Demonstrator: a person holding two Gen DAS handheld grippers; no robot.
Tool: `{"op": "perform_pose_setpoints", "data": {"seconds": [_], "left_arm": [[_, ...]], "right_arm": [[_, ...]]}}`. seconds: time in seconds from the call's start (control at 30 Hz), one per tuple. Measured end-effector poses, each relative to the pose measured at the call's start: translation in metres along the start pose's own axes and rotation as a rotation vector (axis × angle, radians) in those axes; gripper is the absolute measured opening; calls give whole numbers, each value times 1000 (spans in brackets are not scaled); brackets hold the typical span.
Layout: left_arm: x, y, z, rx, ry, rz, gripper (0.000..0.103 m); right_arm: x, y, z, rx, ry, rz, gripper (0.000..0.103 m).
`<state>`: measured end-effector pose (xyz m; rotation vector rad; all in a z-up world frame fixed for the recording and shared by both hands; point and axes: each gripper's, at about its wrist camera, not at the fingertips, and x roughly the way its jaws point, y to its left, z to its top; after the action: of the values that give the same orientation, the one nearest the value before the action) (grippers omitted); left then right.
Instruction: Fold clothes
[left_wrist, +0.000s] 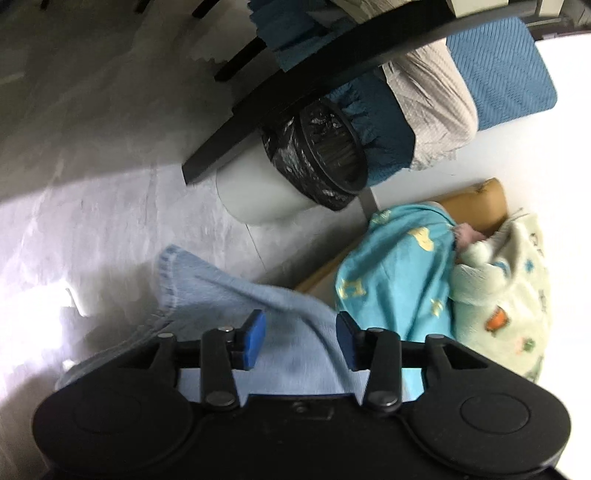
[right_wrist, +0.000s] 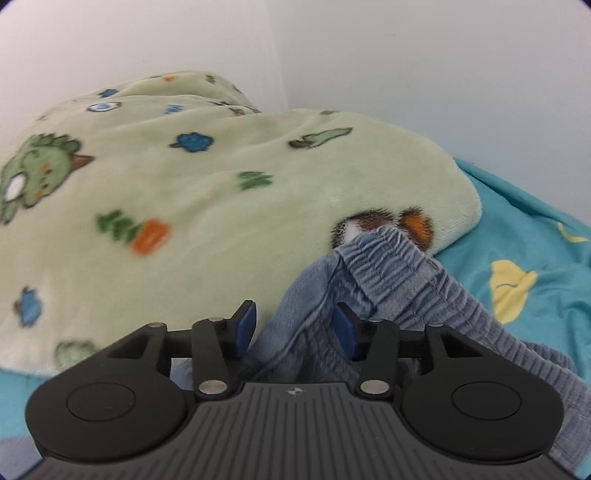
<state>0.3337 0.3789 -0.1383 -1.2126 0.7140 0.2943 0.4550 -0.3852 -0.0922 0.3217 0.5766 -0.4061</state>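
A light blue denim garment (left_wrist: 207, 288) drapes from the floor side up between the fingers of my left gripper (left_wrist: 301, 339), whose blue pads stand apart, open. In the right wrist view its gathered elastic waistband (right_wrist: 388, 266) runs between the spread pads of my right gripper (right_wrist: 295, 328), also open. Whether either pad touches the cloth I cannot tell. Just beyond lie a pale green fleece with dinosaur prints (right_wrist: 184, 177) and a teal garment with yellow shapes (right_wrist: 524, 229). Both also show in the left wrist view, the teal garment (left_wrist: 399, 273) beside the fleece (left_wrist: 509, 295).
A white bin with a black liner (left_wrist: 325, 147) stands on the grey floor under a black frame (left_wrist: 258, 99). A brown box (left_wrist: 476, 199) lies behind the pile. A beige cloth (left_wrist: 432, 92) and a folded blue cloth (left_wrist: 506, 62) rest farther back on the white surface (left_wrist: 569, 147).
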Motion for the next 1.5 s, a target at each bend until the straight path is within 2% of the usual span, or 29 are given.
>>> {"op": "perform_pose_setpoints", "data": {"seconds": [0.07,0.1,0.23,0.3,0.37,0.5,0.63,0.77,0.83,0.9,1.0,1.23,1.33,1.47,1.5], "left_arm": [[-22,11,-10,-50,-3,-43,47],[-32,19,-17,-80,-4,-58,49],[-59,46,-37,-210,31,-105,49],[-63,54,-44,-262,54,-105,51],[-65,61,-50,-311,78,-102,58],[-69,76,-63,-409,126,-97,59],[-70,91,-75,-496,167,-95,59],[-60,107,-73,-557,155,-116,59],[-59,115,-70,-594,112,-65,59],[-55,121,-68,-600,80,-45,59],[-38,127,-63,-621,126,-75,59],[-9,135,-59,-631,168,-72,59],[0,139,-54,-595,160,-67,57],[6,138,-44,-472,109,-2,53],[8,136,-42,-435,109,7,46]], "right_arm": [[-23,-3,-4,-35,-14,15,51],[-36,-4,-8,-52,-22,25,55],[-82,-11,-25,-102,-13,70,55],[-106,-15,-34,-119,-6,91,55],[-131,-20,-49,-124,-2,122,56],[-174,-32,-92,-182,44,154,56],[-200,-39,-104,-163,128,152,55],[-230,-44,-112,-105,174,138,55],[-238,-43,-115,-70,184,142,55],[-242,-41,-119,-41,197,148,56],[-237,-34,-125,-24,225,152,57],[-223,-19,-135,13,284,167,57],[-220,-10,-137,-2,289,171,57],[-220,-2,-139,-26,290,173,57],[-220,-1,-139,-27,289,175,57]]}}
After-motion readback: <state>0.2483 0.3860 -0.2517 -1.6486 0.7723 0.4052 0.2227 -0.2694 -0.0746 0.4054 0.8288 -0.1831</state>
